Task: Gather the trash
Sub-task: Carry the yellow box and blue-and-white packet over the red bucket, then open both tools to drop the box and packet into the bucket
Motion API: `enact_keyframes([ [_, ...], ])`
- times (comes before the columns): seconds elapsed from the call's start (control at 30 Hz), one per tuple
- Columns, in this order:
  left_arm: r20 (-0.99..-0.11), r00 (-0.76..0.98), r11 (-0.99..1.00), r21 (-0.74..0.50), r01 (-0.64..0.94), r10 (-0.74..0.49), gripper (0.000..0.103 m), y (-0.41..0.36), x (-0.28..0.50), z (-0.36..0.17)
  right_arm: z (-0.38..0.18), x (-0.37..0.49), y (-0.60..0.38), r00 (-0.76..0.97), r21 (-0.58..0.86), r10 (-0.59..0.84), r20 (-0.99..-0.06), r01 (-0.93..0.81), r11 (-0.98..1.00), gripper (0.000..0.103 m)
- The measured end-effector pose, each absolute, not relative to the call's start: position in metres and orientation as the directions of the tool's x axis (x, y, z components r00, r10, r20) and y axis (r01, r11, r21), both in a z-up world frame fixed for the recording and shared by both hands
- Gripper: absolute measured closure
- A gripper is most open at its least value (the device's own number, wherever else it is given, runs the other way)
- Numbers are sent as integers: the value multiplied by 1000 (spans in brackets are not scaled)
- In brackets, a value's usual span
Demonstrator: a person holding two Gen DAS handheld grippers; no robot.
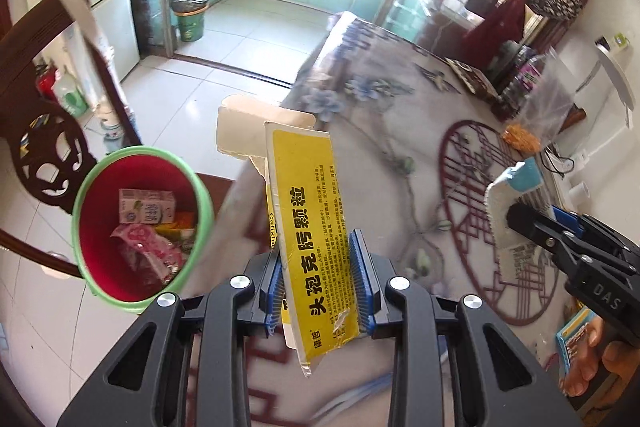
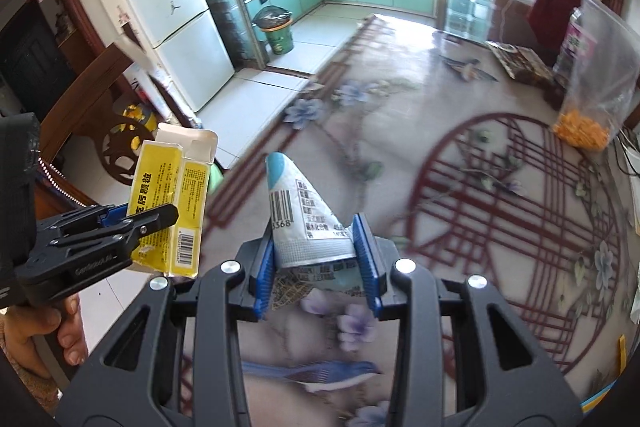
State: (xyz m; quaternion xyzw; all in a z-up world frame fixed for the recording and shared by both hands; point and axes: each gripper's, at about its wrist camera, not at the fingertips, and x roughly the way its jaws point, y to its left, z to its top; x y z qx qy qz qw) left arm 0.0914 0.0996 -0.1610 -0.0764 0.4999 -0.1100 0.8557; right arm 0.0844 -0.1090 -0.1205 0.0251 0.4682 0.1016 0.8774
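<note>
Your left gripper (image 1: 318, 281) has its jaws pinching a flattened yellow medicine box (image 1: 310, 223). The box stands with its long axis running up and away from the jaws, its torn open flap at the far end.

The bin (image 1: 138, 227), red inside with a green rim, sits on the floor below and to the left of those jaws, just off the worktop (image 1: 380, 131) edge. It already holds a small carton and some pink wrappers. The box is not yet over the bin mouth; the mouth lies left of the jaws, so a leftward carry looks like what remains before you let go.

Your right gripper (image 2: 316, 261) has its jaws pressed on a crumpled white and blue wrapper (image 2: 304, 215), which tapers to a point straight ahead of the jaws. From this gripper the bin lies further left, beyond the left gripper and the yellow box; only a sliver of green, probably its rim, shows behind the box in the blurred right wrist view.

The left hand (image 2: 52, 331) is therefore the nearer one to the bin and seems placed to drop first, with the right following over the same edge.
</note>
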Motion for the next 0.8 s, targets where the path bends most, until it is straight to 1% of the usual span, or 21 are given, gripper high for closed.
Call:
enact_keyframes([
  [0.17, -843, 489, 974, -218, 69, -223, 75, 158, 100, -168, -116, 89, -56, 533, 129, 212, -819, -189, 973, 67],
  [0.33, -857, 479, 979, -201, 25, -189, 75, 216, 112, -178, -129, 107, 7, 479, 197, 283, -831, -223, 955, 67],
  [0.47, -875, 450, 977, -212, -22, -180, 75, 261, 123, -193, -144, 129, 51, 432, 243, 329, -840, -242, 939, 67],
  [0.7, -903, 396, 976, -207, -64, -166, 75, 303, 138, -221, -168, 162, 107, 356, 289, 365, -860, -250, 924, 66],
  [0.77, -905, 391, 977, -204, -59, -165, 74, 308, 141, -224, -170, 166, 116, 350, 304, 377, -857, -248, 920, 60],
  [0.8, -906, 389, 977, -205, -55, -169, 74, 311, 144, -225, -170, 167, 120, 355, 305, 378, -855, -245, 920, 54],
])
